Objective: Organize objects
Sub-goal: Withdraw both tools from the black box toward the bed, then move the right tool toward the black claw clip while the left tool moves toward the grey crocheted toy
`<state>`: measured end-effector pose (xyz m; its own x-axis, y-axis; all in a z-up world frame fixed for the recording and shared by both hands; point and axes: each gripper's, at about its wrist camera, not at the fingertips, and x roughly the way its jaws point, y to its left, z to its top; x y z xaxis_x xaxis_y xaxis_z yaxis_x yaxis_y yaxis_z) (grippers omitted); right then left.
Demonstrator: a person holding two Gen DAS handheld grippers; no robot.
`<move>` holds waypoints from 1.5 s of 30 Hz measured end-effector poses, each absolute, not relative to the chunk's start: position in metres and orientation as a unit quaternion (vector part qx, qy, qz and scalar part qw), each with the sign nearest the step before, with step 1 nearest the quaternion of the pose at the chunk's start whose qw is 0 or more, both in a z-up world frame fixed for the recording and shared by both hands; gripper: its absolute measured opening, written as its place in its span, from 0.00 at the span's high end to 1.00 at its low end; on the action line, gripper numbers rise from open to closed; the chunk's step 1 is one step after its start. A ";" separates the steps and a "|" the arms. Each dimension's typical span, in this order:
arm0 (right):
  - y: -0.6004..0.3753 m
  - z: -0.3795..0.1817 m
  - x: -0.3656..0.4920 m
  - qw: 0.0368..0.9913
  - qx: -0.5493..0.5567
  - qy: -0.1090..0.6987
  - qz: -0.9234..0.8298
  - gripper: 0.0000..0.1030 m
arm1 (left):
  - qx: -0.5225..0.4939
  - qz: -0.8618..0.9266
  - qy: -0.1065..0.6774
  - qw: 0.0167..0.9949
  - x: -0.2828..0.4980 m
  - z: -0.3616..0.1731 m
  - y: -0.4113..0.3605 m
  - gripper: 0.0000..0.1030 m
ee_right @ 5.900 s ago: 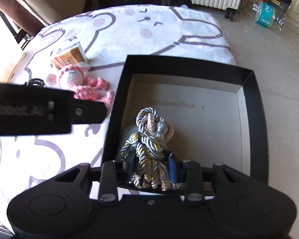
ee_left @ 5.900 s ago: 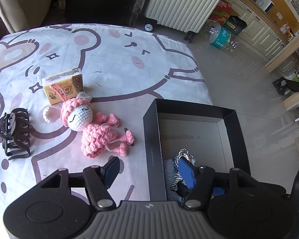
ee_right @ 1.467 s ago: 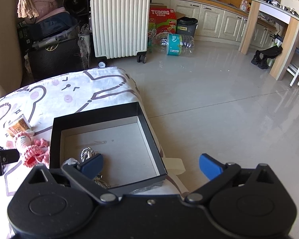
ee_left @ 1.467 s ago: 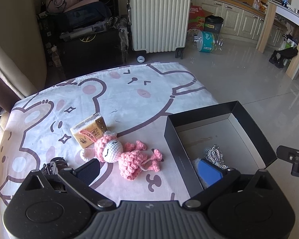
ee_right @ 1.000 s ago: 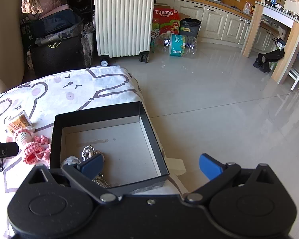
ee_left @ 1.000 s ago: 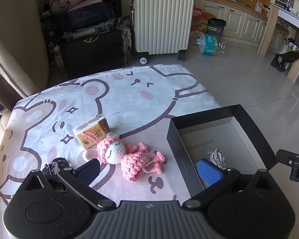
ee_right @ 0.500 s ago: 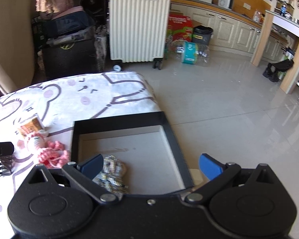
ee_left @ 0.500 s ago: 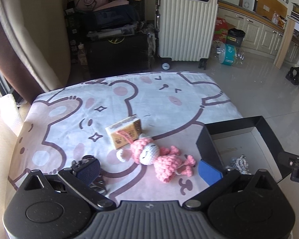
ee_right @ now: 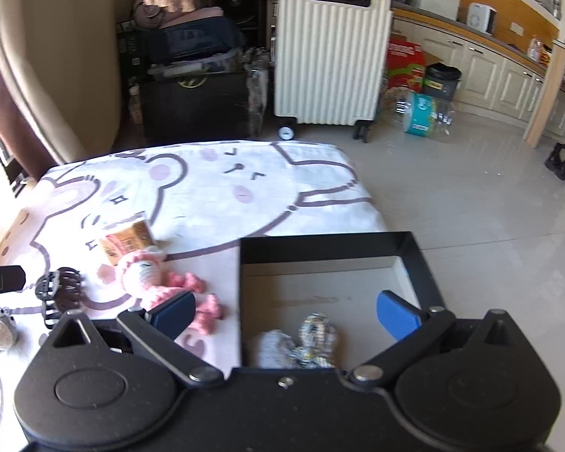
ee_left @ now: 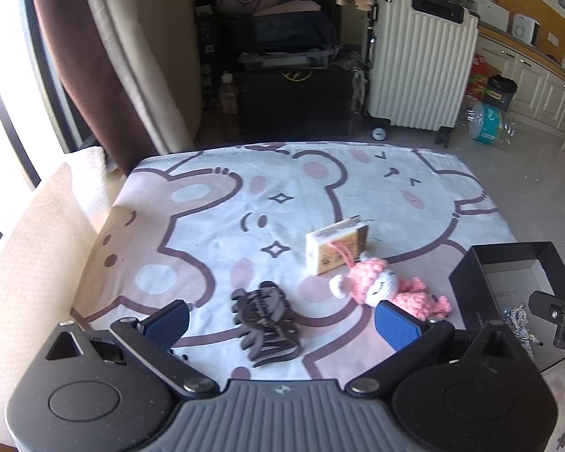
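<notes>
Both tongs, left gripper (ee_left: 282, 324) and right gripper (ee_right: 285, 314), stand open, empty; the hair clip (ee_left: 266, 324) may slip sideways if gripped on its curved teeth.

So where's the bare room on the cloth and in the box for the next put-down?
Inside the black box the far half of the floor, beyond the braided cord, is bare. The cloth is bare on its far and window side, beyond the tissue pack. It is crowded where pack, pink crochet doll and hair claw cluster beside the box.
</notes>
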<state>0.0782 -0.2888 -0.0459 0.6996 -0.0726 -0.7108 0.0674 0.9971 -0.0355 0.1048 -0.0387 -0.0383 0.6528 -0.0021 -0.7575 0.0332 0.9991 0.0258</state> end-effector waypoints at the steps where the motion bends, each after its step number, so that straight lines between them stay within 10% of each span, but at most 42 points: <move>1: -0.285 -0.046 0.079 0.922 -0.004 0.386 -0.034 0.00 | 0.018 -0.006 0.416 0.909 0.104 -0.037 -0.035 0.00; 45: -0.184 -0.022 0.112 0.930 -0.008 0.364 0.057 0.00 | -0.025 0.078 0.402 0.912 0.091 -0.029 0.069 0.00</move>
